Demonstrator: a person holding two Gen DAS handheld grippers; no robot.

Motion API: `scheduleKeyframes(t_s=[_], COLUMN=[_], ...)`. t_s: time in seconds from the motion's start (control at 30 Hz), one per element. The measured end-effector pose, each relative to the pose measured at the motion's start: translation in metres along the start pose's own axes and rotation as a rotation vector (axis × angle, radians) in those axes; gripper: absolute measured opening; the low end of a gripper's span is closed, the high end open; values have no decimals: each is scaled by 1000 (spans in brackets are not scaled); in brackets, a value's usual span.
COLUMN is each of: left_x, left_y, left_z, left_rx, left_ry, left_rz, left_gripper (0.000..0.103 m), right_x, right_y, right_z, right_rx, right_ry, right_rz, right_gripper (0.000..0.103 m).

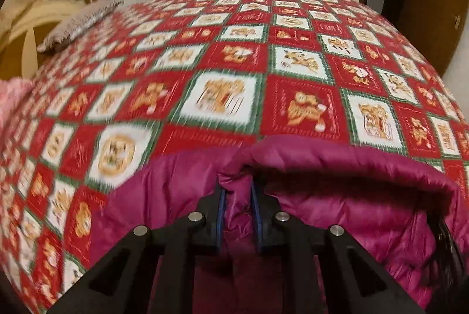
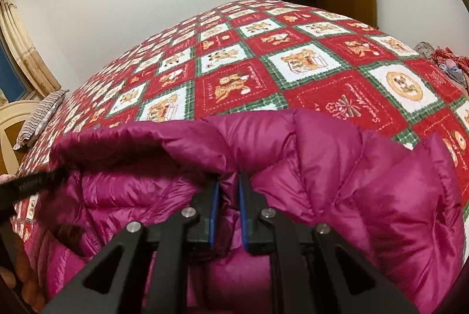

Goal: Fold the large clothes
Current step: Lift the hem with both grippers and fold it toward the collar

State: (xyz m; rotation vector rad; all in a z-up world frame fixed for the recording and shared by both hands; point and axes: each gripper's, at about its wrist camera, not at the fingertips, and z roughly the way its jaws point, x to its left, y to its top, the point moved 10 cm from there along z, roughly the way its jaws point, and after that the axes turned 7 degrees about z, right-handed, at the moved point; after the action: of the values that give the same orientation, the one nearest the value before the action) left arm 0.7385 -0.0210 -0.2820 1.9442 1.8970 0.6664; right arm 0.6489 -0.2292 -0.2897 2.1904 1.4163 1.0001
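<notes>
**Both tongs pinching the jacket edge over the bed**

My left tongs are nearly closed on a bunched fold of the magenta puffer jacket, which fills the lower middle and lower right of the left view. My right tongs are likewise almost shut, with a pinch of the same jacket squeezed between the blue pads. The jacket sits low in both frames, at the near edge of the bed, whose red and green patchwork cover stretches away toward the wall. A striped pillow lies at the left edge of the right view, well apart from the jacket.

I judge I am carrying one edge over to make a fold. To do it well, I should move both tongs together at the same height and pace so the edge stays straight, keep the fabric taut between them, and lay it down flat. The padded, slippery cloth could slide out, so I hold firm until it rests.
</notes>
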Motion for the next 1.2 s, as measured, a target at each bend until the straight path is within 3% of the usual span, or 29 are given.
scheduleKeyframes(t_s=[0.2, 0.27, 0.33, 0.5, 0.63, 0.7, 0.73, 0.83, 0.9, 1.03, 1.2], left_x=[5, 7, 8, 7, 11, 10, 10, 9, 7, 7, 7], left_y=[-31, -35, -35, -31, -31, -32, -32, -32, -31, -31, -31], left_z=[-2, 3, 2, 6, 7, 7, 7, 5, 5, 5, 4], left_rx=[-30, -116, -141, -151, -160, -163, -164, -167, -166, -166, -169], left_ry=[-25, -39, -38, 10, -18, -18, -15, 7, 26, 28, 15], left_rz=[-49, -66, -85, -68, -88, -88, -87, -71, -57, -55, -63], left_gripper=[16, 18, 19, 20, 20, 20, 20, 20, 20, 20, 21], right_x=[-1, -1, 0, 0, 0, -3, -5, -5, 0, 37, 45], right_y=[0, 0, 0, 0, -3, -4, -1, 28, 46, 58, -2], right_z=[0, 0, 1, 3, -2, -13, -24, -65, -71, -38, 26], right_rx=[2, 3, 4, 7, 46, 63, 44, -116, -150, -70, 132], right_ry=[-4, -6, -9, -14, -6, -51, -86, -165, -158, -72, -119], right_rz=[-2, -3, -4, -7, -16, -63, -92, -105, -44, 13, -139], right_gripper=[11, 11, 11, 12, 16, 20, 27, 29, 33, 33, 33])
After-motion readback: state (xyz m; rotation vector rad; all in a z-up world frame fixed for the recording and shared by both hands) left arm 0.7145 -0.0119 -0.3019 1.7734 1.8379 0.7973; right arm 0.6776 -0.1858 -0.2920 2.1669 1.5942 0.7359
